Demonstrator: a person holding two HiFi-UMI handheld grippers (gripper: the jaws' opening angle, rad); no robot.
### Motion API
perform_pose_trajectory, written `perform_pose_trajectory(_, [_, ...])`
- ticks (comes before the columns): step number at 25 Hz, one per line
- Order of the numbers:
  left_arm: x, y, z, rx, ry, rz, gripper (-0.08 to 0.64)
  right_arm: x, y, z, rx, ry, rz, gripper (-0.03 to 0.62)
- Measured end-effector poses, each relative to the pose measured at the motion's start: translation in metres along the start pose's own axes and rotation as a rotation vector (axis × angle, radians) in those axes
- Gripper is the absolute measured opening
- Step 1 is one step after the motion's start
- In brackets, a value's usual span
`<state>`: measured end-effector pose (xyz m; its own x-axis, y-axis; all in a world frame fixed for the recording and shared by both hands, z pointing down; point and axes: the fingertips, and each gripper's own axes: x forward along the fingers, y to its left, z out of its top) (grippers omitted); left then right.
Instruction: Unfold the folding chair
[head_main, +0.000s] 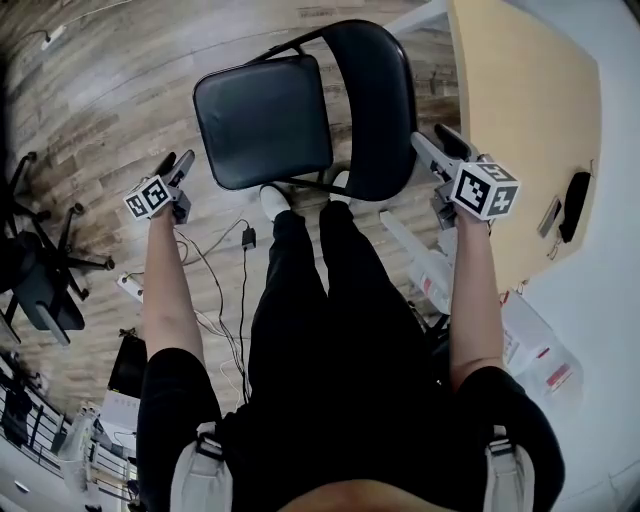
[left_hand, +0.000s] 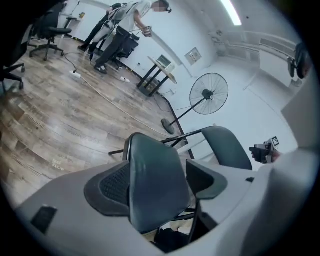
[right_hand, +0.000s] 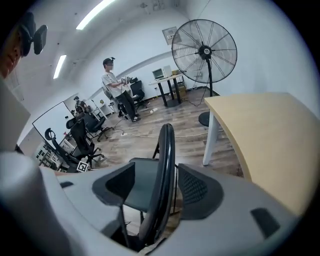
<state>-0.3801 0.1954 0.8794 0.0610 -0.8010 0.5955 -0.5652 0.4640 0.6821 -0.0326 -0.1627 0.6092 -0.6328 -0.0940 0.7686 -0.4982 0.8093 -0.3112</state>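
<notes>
Standing unfolded on the wood floor (head_main: 100, 90) in the upper middle of the head view, the chair (head_main: 265, 120) is showing its seat at the left and its curved back at the right, near the desk (head_main: 520, 110) at the upper right. The left tongs (head_main: 176, 160) are hovering at the seat's lower left and the right tongs (head_main: 437, 141) by the back's right edge, both gaping wide and gripping nothing.
</notes>
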Motion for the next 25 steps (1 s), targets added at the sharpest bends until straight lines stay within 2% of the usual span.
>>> perform_pose_trajectory(5, [-0.057, -0.072, 0.014, 0.062, -0.037, -0.001, 0.344, -0.028, 0.034, 0.028, -0.042, -0.05, 0.079, 0.256])
perform_pose_trajectory(9, [-0.087, -0.141, 0.016, 0.137, -0.049, -0.004, 0.344, -0.057, 0.056, 0.051, -0.088, -0.147, 0.148, 0.256])
perform_pose_trajectory(15, [-0.126, -0.268, 0.032, 0.319, -0.124, -0.05, 0.344, -0.105, 0.095, 0.069, -0.259, -0.28, 0.245, 0.255])
perform_pose_trajectory(21, [-0.162, -0.396, 0.045, 0.519, -0.2, -0.089, 0.344, -0.152, 0.135, 0.081, -0.368, -0.378, 0.344, 0.255])
perform_pose_trajectory(25, [-0.183, -0.474, 0.057, 0.612, -0.287, -0.122, 0.342, -0.184, 0.157, 0.088, -0.433, -0.449, 0.413, 0.253])
